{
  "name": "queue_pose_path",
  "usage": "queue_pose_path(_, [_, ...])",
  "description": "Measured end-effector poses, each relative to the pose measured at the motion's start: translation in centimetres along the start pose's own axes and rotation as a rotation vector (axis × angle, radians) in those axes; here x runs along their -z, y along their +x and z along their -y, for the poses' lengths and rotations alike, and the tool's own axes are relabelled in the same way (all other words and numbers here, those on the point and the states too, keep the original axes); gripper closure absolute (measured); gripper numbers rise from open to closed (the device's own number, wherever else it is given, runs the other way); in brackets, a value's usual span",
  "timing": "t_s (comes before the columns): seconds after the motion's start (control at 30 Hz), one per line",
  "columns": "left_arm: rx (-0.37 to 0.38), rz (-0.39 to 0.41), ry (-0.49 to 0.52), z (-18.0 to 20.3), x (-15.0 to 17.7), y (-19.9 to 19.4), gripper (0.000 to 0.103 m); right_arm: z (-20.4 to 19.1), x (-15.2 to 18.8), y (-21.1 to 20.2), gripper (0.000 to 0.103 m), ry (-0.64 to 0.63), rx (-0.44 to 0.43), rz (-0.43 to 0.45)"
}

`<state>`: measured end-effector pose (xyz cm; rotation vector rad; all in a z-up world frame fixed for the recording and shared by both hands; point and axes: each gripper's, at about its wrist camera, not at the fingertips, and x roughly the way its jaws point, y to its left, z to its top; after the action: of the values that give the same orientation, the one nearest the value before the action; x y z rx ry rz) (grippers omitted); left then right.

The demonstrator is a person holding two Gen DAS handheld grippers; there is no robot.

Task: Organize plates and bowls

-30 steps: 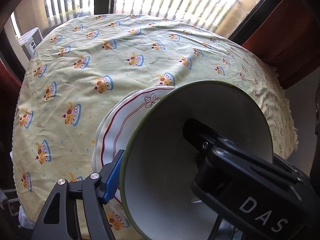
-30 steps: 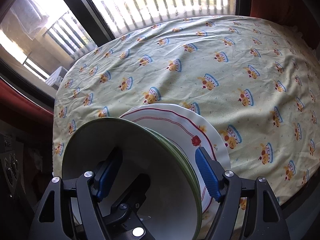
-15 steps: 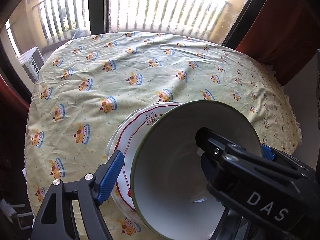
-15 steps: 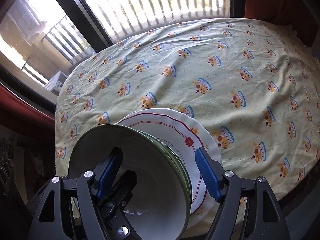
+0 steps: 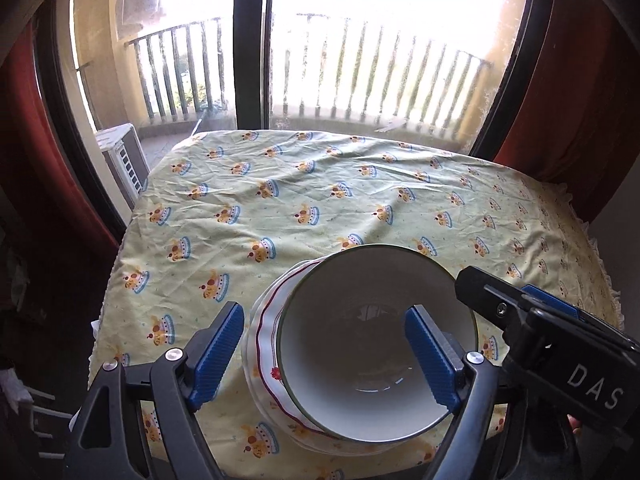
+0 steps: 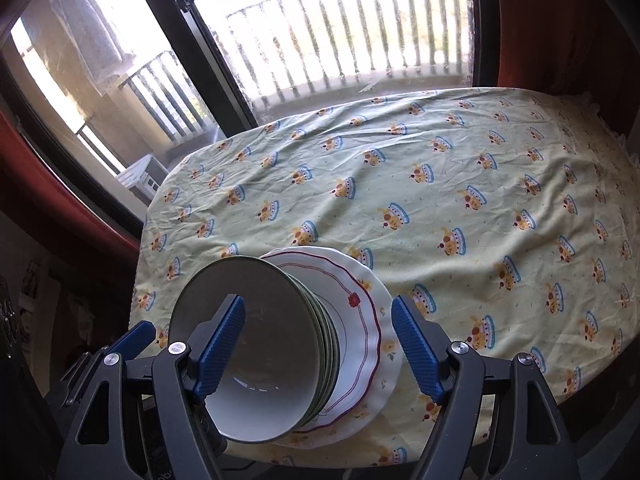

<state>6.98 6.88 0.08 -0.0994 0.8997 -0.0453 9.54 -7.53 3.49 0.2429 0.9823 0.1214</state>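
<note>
Left wrist view: you are holding the left tongs (image 5: 324,354) wide apart, gripping nothing; one blue pad is floating over the mouth of the white, green-rimmed ceramic bowl (image 5: 372,344), the other off to the side of the plates. That bowl is sitting on the white scalloped plates with the red line (image 5: 262,332), near the front edge of the worktop under the pale yellow crown-print cloth (image 5: 320,196). The right tongs (image 5: 532,300) are coming in beside the bowl's rim; from here you cannot tell their gap.

Right wrist view: you are keeping the right tongs (image 6: 320,346) spread wide too, empty, with one pad in front of the bowl's mouth and the other out past the plate edge. The left tongs' blue tip is showing behind the bowl.

Count: green rims are nesting under the top bowl, several of them, at least three bowls (image 6: 320,332), exact number not readable. Two plates are showing, the red-lined one on a larger floral-edged one (image 6: 386,344).

Judgement: the stack looks built, and it is sitting close to the front edge. You should be backing both tongs off straight and slow, keeping pads off the rim so the nested bowls are not tipping.
</note>
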Motion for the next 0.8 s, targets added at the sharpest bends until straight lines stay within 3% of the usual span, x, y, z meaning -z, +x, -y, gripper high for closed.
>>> queue_pose_path(0.17, [-0.018, 0.092, -0.027, 1.0, 1.5, -2.9, 0.016, 1.1, 0.4, -3.2, 0.024, -0.036, -0.040, 0.090])
queue_pose_path(0.33, [-0.059, 0.179, 0.023, 2.7, 4.3, -4.2, 0.015, 3.0, 2.4, -5.6, 0.024, -0.076, -0.023, 0.183])
queue_pose_path(0.8, [-0.040, 0.248, 0.002, 4.3, 11.5, -4.0, 0.010, 9.6, 9.6, -5.8, 0.023, -0.162, 0.074, 0.261])
